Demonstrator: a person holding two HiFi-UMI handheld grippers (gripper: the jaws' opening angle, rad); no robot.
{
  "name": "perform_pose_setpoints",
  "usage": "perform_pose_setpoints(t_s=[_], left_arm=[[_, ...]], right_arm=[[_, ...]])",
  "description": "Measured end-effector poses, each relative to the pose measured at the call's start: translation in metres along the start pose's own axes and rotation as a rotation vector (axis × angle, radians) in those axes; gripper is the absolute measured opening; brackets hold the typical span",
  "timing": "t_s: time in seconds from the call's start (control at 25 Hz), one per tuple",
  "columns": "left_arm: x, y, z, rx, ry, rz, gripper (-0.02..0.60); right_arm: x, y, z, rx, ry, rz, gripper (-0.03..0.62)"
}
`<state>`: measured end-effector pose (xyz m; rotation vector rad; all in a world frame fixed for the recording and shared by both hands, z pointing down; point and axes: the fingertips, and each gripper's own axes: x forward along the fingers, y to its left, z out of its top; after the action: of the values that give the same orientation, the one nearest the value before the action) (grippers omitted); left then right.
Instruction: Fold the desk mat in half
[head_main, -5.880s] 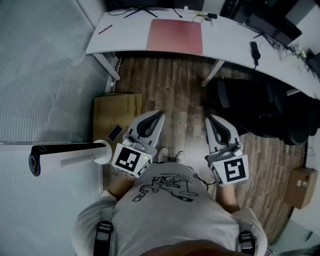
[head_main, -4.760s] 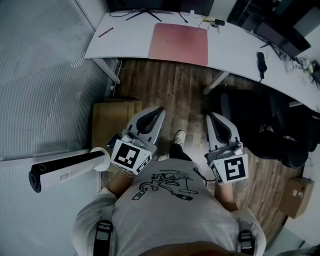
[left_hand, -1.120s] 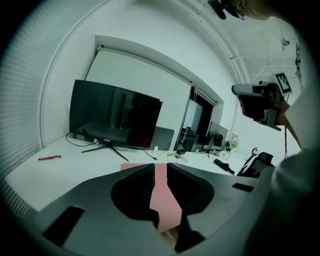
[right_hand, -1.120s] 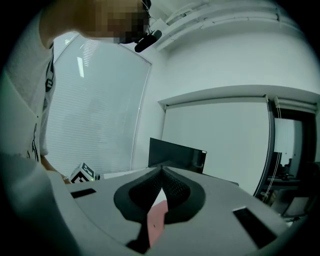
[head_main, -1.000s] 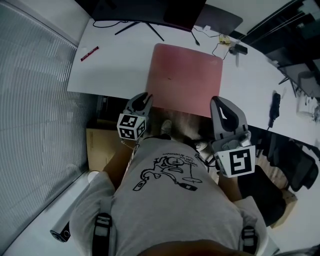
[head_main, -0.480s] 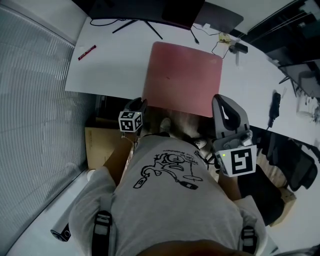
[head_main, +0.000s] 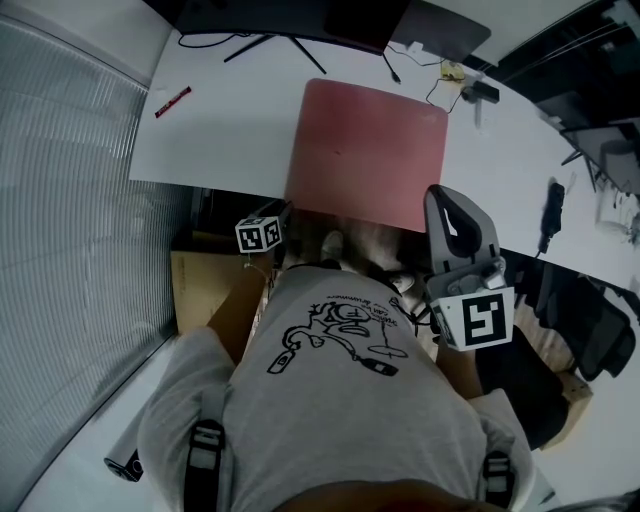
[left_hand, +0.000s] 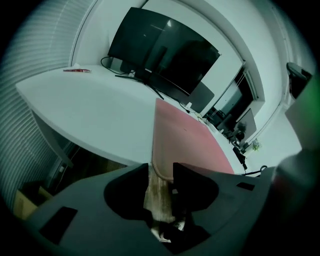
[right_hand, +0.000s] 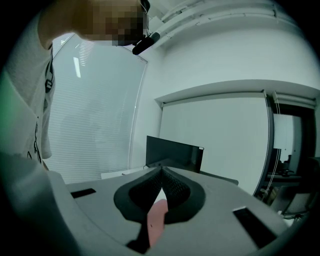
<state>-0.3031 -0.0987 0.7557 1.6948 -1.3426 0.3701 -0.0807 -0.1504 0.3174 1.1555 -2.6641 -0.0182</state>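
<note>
A pink desk mat (head_main: 370, 145) lies flat on the white desk (head_main: 230, 130), its near edge overhanging the desk's front. My left gripper (head_main: 283, 212) is at the mat's near-left corner. In the left gripper view the jaws of the left gripper (left_hand: 161, 168) are opening, and the mat's (left_hand: 190, 142) corner edge stands between them without either pad pressing on it. My right gripper (head_main: 440, 195) hovers at the mat's near-right corner. In the right gripper view the right gripper (right_hand: 162, 169) is shut with its tips touching, nothing is between them, and a strip of mat (right_hand: 156, 220) shows below.
A black monitor (left_hand: 160, 55) on a stand fills the desk's back. A red pen (head_main: 172, 102) lies at far left, cables and small devices (head_main: 470, 88) sit behind the mat, and a dark object (head_main: 549, 215) lies to the right. A cardboard box (head_main: 195, 290) is under the desk.
The person has walked up to the desk. Over the last second the left gripper dropped lower at the mat's near-left corner. The right gripper has barely moved.
</note>
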Motion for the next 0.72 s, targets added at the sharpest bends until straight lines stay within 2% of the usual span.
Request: perform_pose_setpoints(t_s=[0.12, 0.24, 0.32, 0.44, 0.6, 0.72], left_arm=[[0.008, 0.007, -0.008, -0.081, 0.012, -0.032, 0.175], [0.017, 0.003, -0.014, -0.183, 0.025, -0.105, 0.179], [0.022, 0.001, -0.016, -0.213, 0.034, -0.136, 0.179], [0.024, -0.002, -0.016, -0.206, 0.045, -0.149, 0.158], [0.023, -0.005, -0.015, -0.157, 0.049, -0.118, 0.120], [0.021, -0.008, -0.013, -0.151, 0.044, -0.102, 0.064]], right_arm=[[0.002, -0.001, -0.001, -0.001, 0.001, 0.002, 0.006], [0.003, -0.003, 0.001, -0.003, -0.013, 0.001, 0.006], [0.003, -0.002, 0.000, -0.009, -0.005, 0.004, 0.006], [0.003, -0.001, -0.003, -0.014, 0.011, 0.008, 0.006], [0.001, -0.004, -0.002, -0.010, 0.004, -0.005, 0.006], [0.001, -0.009, 0.005, 0.038, -0.031, -0.037, 0.006]])
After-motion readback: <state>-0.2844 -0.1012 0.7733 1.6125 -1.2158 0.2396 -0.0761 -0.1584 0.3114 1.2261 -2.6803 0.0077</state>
